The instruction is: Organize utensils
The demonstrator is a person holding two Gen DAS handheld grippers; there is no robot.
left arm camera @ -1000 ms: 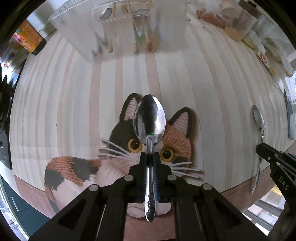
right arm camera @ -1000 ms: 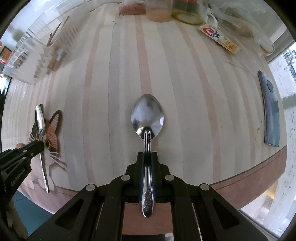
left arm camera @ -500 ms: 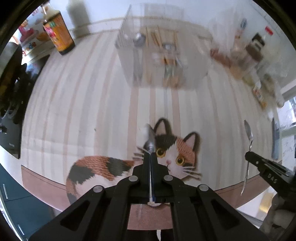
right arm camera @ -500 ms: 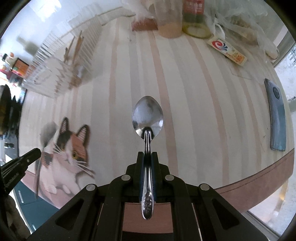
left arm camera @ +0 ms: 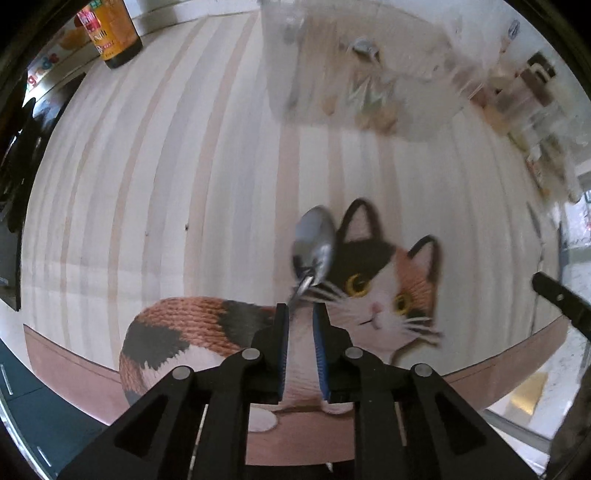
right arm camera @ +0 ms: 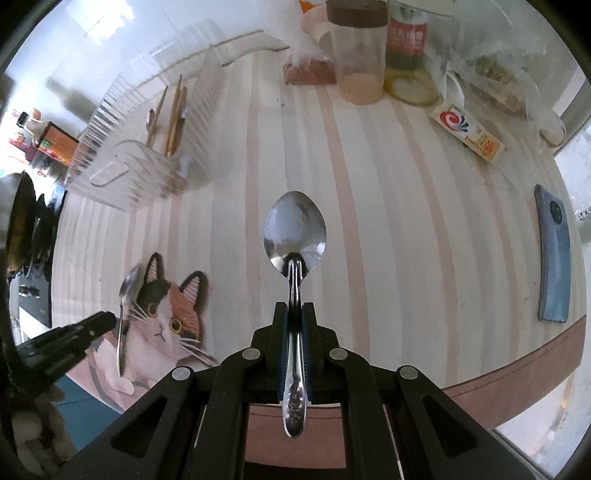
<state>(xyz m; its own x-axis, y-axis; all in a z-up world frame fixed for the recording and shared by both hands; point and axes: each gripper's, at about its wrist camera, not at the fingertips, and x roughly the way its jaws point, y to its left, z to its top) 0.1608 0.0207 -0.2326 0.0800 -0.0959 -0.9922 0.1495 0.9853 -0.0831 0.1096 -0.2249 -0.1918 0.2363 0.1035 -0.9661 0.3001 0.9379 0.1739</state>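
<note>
My left gripper (left arm camera: 299, 314) is open, its blue pads apart. A metal spoon (left arm camera: 313, 247) is just ahead of its fingertips, blurred, over the cat mat (left arm camera: 391, 295); its handle end is at the fingertips, no pad pressing it. In the right wrist view this spoon (right arm camera: 123, 306) hangs by the left gripper's tip (right arm camera: 92, 325). My right gripper (right arm camera: 294, 306) is shut on a second metal spoon (right arm camera: 294, 236), bowl forward, above the striped table (right arm camera: 388, 240). A clear plastic utensil rack (right arm camera: 147, 147) with chopsticks and spoons stands far left, also in the left wrist view (left arm camera: 351, 74).
A blue phone (right arm camera: 552, 254) lies at the right table edge. Jars (right arm camera: 358, 55), a bottle, a packet (right arm camera: 467, 129) and bags crowd the far side. An orange bottle (left arm camera: 110, 33) stands far left. The table's front edge (left arm camera: 74, 358) runs close below.
The left gripper opened and the spoon it held slipped forward out of the pads, tilting left. Both grippers rose and pulled back from the rack. The right spoon stays clamped.
</note>
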